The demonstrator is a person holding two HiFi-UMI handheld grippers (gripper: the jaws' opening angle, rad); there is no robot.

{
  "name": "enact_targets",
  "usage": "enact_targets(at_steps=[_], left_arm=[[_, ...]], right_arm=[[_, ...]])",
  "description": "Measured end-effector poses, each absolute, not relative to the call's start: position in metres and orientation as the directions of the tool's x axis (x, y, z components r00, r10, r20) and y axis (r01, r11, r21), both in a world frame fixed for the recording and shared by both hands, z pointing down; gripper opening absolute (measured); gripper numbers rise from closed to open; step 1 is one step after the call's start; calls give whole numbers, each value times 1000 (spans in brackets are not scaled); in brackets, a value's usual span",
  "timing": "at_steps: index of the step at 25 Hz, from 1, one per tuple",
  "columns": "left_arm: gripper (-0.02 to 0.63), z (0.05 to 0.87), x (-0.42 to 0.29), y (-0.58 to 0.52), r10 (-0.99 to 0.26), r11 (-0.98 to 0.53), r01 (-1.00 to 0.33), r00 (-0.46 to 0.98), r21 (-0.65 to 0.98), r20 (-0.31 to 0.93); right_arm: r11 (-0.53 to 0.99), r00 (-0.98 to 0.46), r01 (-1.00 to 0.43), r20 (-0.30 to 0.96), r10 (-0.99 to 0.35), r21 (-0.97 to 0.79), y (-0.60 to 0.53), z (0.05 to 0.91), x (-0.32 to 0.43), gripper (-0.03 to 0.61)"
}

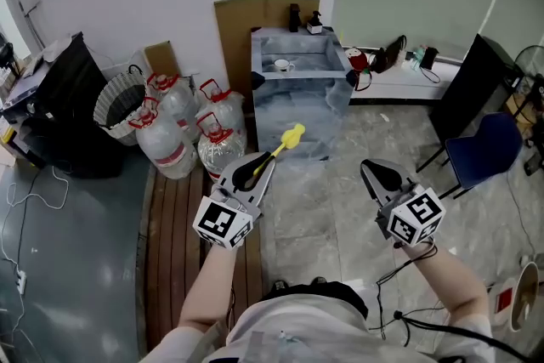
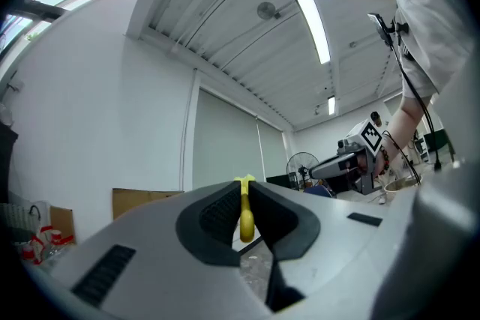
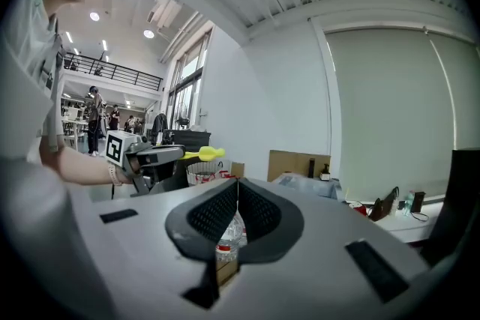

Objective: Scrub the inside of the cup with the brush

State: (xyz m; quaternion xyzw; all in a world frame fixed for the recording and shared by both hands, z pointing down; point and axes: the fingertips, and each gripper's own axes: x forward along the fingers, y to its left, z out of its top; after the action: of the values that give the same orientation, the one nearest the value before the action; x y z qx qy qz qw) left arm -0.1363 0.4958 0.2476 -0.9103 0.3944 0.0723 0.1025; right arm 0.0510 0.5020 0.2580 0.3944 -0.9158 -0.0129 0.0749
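Observation:
My left gripper [image 1: 257, 170] is shut on the handle of a yellow brush [image 1: 287, 139], whose head points ahead toward a plastic-wrapped stand [image 1: 299, 102]. A small white cup [image 1: 281, 65] sits on top of that stand, well ahead of both grippers. In the left gripper view the brush [image 2: 245, 212] is pinched upright between the dark pads. My right gripper [image 1: 372, 169] is held at the same height, shut with nothing in it; its pads [image 3: 225, 210] meet in the right gripper view. That view also shows the left gripper [image 3: 154, 158] with the brush [image 3: 204, 154].
Several large water jugs [image 1: 183, 132] and a wire basket [image 1: 119, 100] stand at the left of the stand, by a black cabinet [image 1: 72, 110]. A cardboard sheet [image 1: 246, 23] leans on the wall. A blue chair [image 1: 483, 145] stands at the right. Cables trail on the floor.

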Motion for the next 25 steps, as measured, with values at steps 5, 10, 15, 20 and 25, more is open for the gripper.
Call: enact_targets(at_steps=[5,10,15,20,25], left_arm=[[35,247,-142,500,-698,-671,-733,675,-111,-240],[35,255,-150,500,-709,-666,-740,668,-93,-227],[35,258,-159,497,-722,-656,-748,661,-104,-204],[35,264,-156,486,-717,-661,-742,668,-109,-200],[35,264,-144,469,-713,-670,-734,678,-112,-181]], right_arm=[[670,-659,-739,127,-741,72,496,252,49,17],[692,-685,-721,119,-719,32,489,254,36,18],[701,-695,-713,122,-709,13,483,263,27,27],[700,-694,-714,127,-709,3,475,269,31,189],[688,-682,-726,134,-718,-12,459,276,43,196]])
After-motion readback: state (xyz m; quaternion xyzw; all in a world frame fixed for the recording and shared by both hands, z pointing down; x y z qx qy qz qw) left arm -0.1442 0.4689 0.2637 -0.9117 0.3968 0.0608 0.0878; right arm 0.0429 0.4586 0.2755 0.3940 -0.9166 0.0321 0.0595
